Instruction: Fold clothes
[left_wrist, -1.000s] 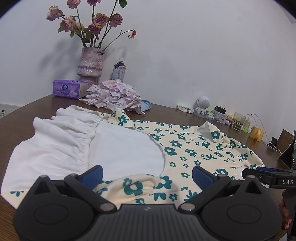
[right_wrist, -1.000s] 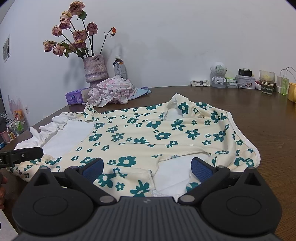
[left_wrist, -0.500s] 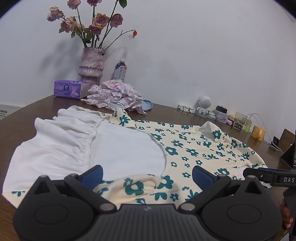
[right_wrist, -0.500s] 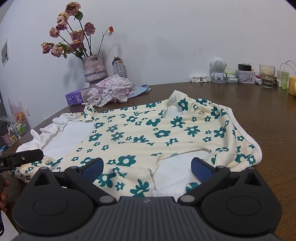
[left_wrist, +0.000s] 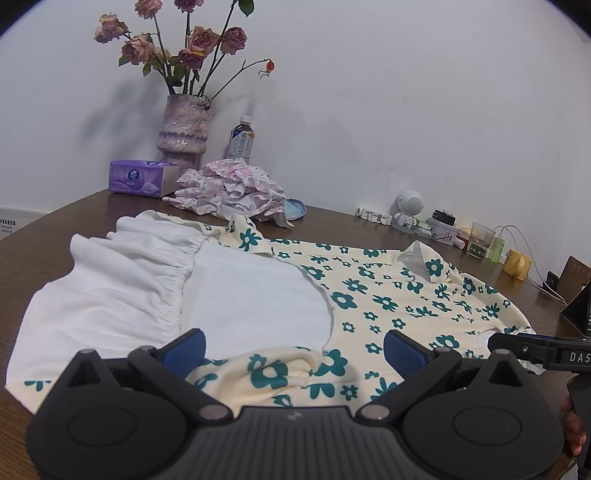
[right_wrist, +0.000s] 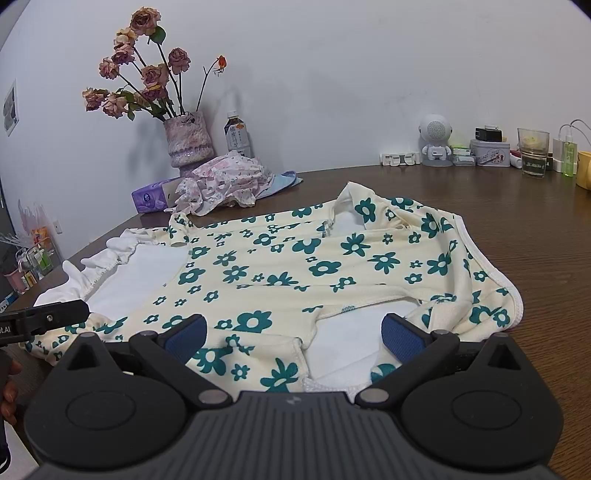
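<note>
- Garment (left_wrist: 384, 302), cream with teal flowers and a white gathered part, is spread flat across the near edge of the brown table (right_wrist: 517, 206).
- The left claw (left_wrist: 293, 349) is held released over the near hem, nothing gripped.
- The right claw (right_wrist: 293, 334) is likewise spread wide above the hem, empty.
- A crumpled pink garment (left_wrist: 232, 192), tissue box (left_wrist: 142, 177) and vase (left_wrist: 184, 129) are seen at the far edge.

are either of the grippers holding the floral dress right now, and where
Nothing is held. The left gripper and right gripper both hover open at the near edge of the floral dress.
</note>
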